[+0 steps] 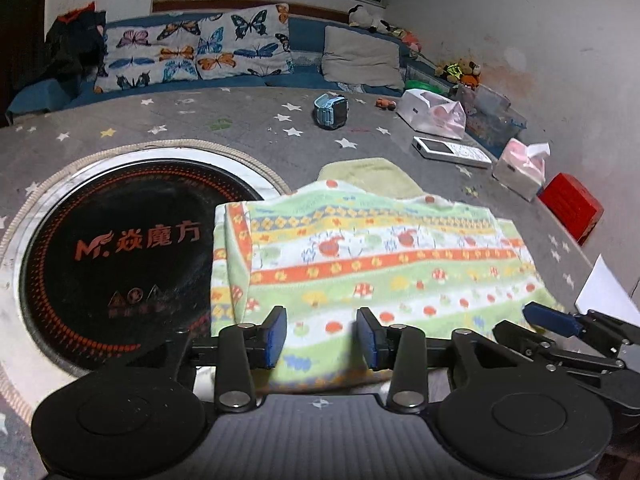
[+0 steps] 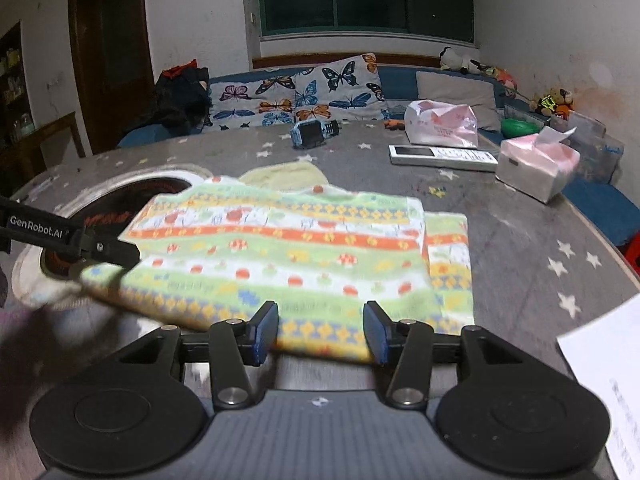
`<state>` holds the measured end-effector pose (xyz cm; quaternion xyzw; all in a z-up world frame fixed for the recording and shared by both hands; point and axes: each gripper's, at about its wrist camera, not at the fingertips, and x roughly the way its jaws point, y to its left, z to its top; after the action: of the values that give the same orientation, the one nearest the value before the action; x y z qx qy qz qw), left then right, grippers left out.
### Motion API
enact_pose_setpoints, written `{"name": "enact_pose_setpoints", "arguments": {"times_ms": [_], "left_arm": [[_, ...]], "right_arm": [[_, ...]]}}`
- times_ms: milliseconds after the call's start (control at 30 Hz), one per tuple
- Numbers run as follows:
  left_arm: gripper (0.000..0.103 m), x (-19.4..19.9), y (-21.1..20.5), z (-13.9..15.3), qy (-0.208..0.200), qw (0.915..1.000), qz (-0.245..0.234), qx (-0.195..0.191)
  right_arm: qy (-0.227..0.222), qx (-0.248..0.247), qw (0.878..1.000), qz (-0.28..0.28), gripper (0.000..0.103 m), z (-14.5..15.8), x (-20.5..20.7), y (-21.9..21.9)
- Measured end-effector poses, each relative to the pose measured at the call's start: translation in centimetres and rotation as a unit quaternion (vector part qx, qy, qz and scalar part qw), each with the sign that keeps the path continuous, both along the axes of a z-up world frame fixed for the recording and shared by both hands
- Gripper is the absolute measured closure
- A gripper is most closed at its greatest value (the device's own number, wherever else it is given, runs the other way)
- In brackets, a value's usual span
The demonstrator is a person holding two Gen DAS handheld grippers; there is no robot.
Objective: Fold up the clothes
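One garment in play: a small striped knit top (image 1: 372,256) with a mushroom pattern, lying flat on the grey star-print table (image 1: 248,128), close to the table's near edge. Its left part overlaps the round black cooktop (image 1: 112,248) set into the table.

Fold status, my read: partly done. In the right wrist view one layer is already doubled over, with a narrower strip of the same fabric poking out past its right edge, so at least one fold is in. A pale yellow-green cloth (image 1: 372,176) sits under or behind the far edge; cannot tell whether it is part of the same garment.

Tongs:
- left gripper (image 1: 322,338): jaws apart, released, hovering at the garment's near hem. Fabric shows between the pads but they do not press on it.
- right gripper (image 2: 320,332): same, jaws apart over the near hem, nothing clamped.

Both are at the near edge of the garment, side by side; the right one's fingers show at the right rim of the left wrist view.

Left to do, judging by shape: the piece is a wide rectangle, so probably one more fold across, then squaring the edges. The uneven right strip wants aligning.

Clutter along the table's far and right edges, well apart from the work: blue watch (image 1: 330,110), white remote (image 1: 452,152), tissue pack (image 1: 520,168), red box (image 1: 572,208), paper sheet (image 2: 604,384) at the near right corner.
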<state>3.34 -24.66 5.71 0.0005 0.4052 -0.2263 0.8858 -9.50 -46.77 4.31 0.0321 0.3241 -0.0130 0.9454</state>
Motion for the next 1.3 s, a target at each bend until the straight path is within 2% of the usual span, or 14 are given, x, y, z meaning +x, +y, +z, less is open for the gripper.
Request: {"name": "enact_pose_setpoints", "arguments": {"times_ms": [200, 433, 500, 567, 733, 833, 967, 1200, 1300], "left_arm": [[0.058, -1.5, -0.1, -0.1, -0.027, 0.9995, -0.002, 0.018], [0.054, -2.6, 0.3, 0.1, -0.028, 0.9995, 0.000, 0.017], [0.049, -3.0, 0.4, 0.2, -0.028, 0.9995, -0.001, 0.017], [0.046, -3.5, 0.7, 0.3, -0.027, 0.9995, -0.002, 0.016], [0.033, -4.4, 1.2, 0.2, -0.025, 0.9994, 0.002, 0.023], [0.031, -4.9, 1.7, 0.0, -0.022, 0.9995, 0.002, 0.021], [0.024, -5.4, 2.3, -0.3, -0.020, 0.9996, 0.003, 0.020], [0.019, -6.4, 3.0, -0.5, -0.023, 0.9995, 0.003, 0.020], [0.015, -6.7, 3.1, -0.5, -0.025, 0.9995, 0.001, 0.020]], "right_arm": [[-0.012, 0.001, 1.000, -0.002, 0.055, 0.5, -0.7, 0.7], [-0.025, 0.017, 0.999, 0.015, 0.048, 0.7, 0.3, 2.5], [-0.023, 0.012, 1.000, 0.016, 0.048, 0.4, 0.5, 3.0], [-0.020, 0.012, 1.000, 0.018, 0.042, 0.1, 0.4, 3.5], [-0.013, 0.014, 1.000, 0.015, 0.039, -0.1, -0.5, 3.8], [-0.005, 0.019, 1.000, 0.014, 0.027, -0.2, -1.1, 3.9], [-0.002, 0.003, 1.000, 0.007, 0.027, -0.4, -2.1, 4.5], [0.000, 0.013, 1.000, -0.010, 0.027, -0.5, -3.1, 4.9], [0.002, 0.010, 1.000, -0.012, 0.024, -0.6, -3.4, 5.2]]}}
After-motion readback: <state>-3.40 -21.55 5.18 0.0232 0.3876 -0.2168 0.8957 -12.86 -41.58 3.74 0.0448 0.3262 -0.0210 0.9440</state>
